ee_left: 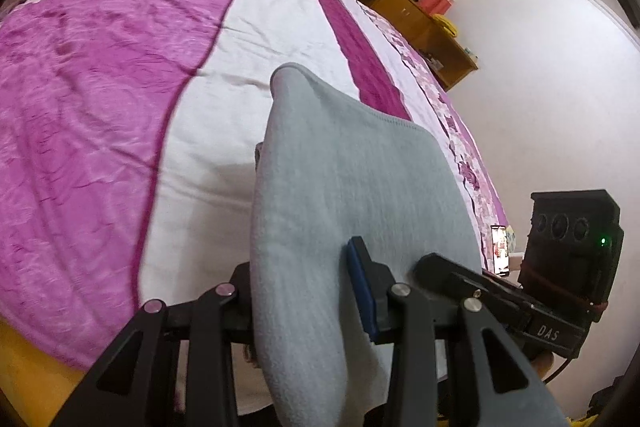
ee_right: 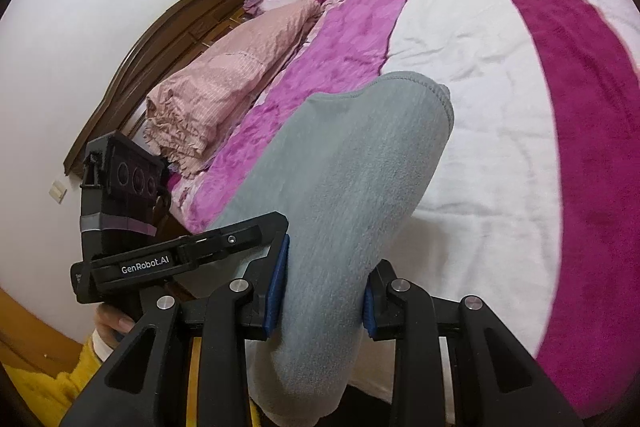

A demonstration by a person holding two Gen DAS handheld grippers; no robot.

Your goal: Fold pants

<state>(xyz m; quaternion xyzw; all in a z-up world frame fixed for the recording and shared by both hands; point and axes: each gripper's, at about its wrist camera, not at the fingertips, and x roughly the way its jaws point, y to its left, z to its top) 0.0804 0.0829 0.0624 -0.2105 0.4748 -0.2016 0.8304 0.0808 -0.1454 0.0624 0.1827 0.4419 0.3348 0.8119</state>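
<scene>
Both grippers, left gripper (ee_left: 308, 291) and right gripper (ee_right: 320, 287), clamp gray pants (ee_left: 340, 179) above bed (ee_left: 100, 87). Left-side pad hidden under cloth in left view. Only right view shows pillow (ee_right: 224, 83).

Bedspread (ee_left: 224, 131) ahead lies bare; pillow (ee_right: 224, 83) flanks it.

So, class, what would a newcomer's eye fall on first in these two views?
First, the soft grey fleece pants, filling the middle of both views and clamped between the blue pads of the left gripper and right gripper. Behind them spreads the magenta, pink and white bed cover.
</scene>
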